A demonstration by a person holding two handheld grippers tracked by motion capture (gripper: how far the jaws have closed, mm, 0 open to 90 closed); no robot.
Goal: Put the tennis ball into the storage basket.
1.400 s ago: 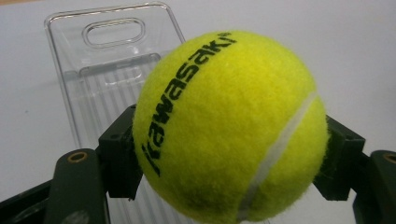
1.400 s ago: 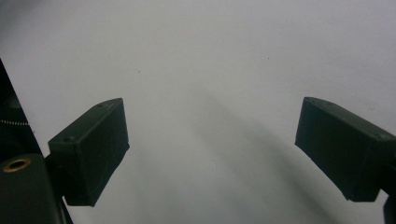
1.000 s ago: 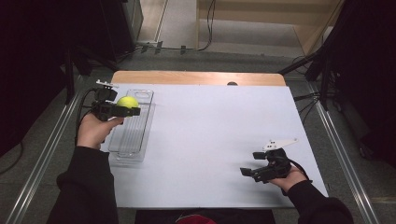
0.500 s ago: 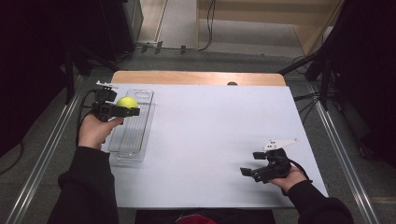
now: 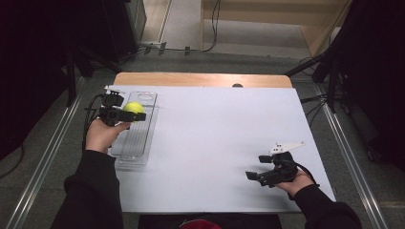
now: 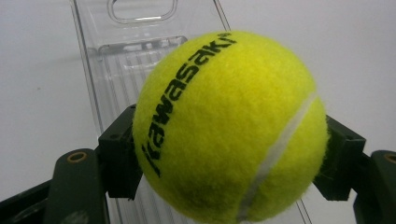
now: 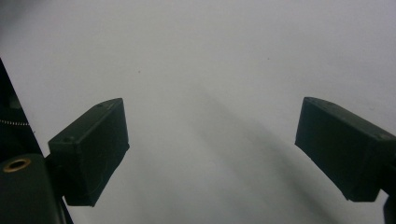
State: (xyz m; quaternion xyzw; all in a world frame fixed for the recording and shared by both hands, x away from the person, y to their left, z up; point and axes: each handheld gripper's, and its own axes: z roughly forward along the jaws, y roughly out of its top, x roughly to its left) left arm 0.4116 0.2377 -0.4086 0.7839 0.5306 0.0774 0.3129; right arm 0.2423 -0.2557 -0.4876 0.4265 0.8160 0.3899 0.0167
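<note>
- The left tool (image 5: 125, 114) grips a yellow ball (image 5: 133, 110), one jaw pressed to each side of it, as the left gripper view shows close up (image 6: 229, 126).
- The ball bears black lettering and a white seam, and it is held over the far part of a clear tray (image 5: 131, 150) at the left side of the tabletop (image 5: 215, 129).
- Whether the ball touches the tray floor I cannot tell; in the left gripper view the ribbed floor and the handle cutout at the tray's far end (image 6: 140, 11) lie behind the ball.
- The tray is long and narrow, running near to far; the part of its ribbed floor near the person has nothing lying in it.
- The right tool (image 5: 255, 175) sits at the near right of the tabletop, well apart from tray and ball.
- Its jaws stand wide apart with only white tabletop between them (image 7: 210, 140).
</note>
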